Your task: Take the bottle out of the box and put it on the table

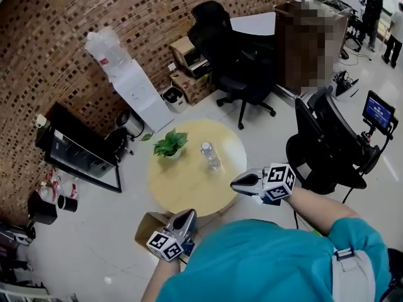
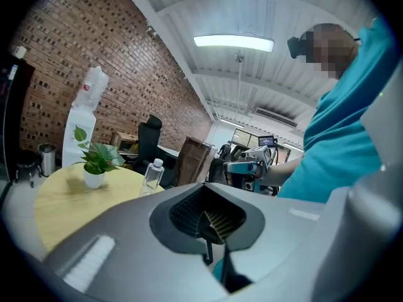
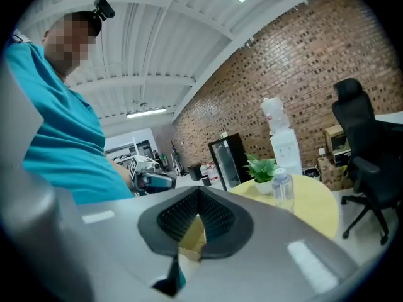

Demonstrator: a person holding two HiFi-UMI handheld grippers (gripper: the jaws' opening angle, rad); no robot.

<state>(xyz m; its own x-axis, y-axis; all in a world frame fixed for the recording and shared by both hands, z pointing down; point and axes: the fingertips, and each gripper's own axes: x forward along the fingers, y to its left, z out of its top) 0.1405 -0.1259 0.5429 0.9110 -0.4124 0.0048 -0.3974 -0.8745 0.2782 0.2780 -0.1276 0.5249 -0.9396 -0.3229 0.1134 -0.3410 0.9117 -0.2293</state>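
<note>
A clear plastic bottle (image 1: 211,155) stands upright on the round yellow table (image 1: 182,187), beside a small potted plant (image 1: 170,145). An open cardboard box (image 1: 150,229) sits on the floor at the table's near edge. My left gripper (image 1: 189,214) hovers above the box, shut and empty. At the table's near right edge my right gripper (image 1: 235,182) is also shut and empty. The left gripper view shows its jaws (image 2: 208,219) closed, with the bottle (image 2: 152,173) far off. In the right gripper view the jaws (image 3: 196,216) are closed and the bottle (image 3: 282,187) stands beyond them.
A black office chair (image 1: 236,55) stands behind the table and another (image 1: 327,143) to its right. A water dispenser (image 1: 135,87) and a black glass-door fridge (image 1: 75,153) line the brick wall. Cardboard boxes (image 1: 189,68) sit by the wall.
</note>
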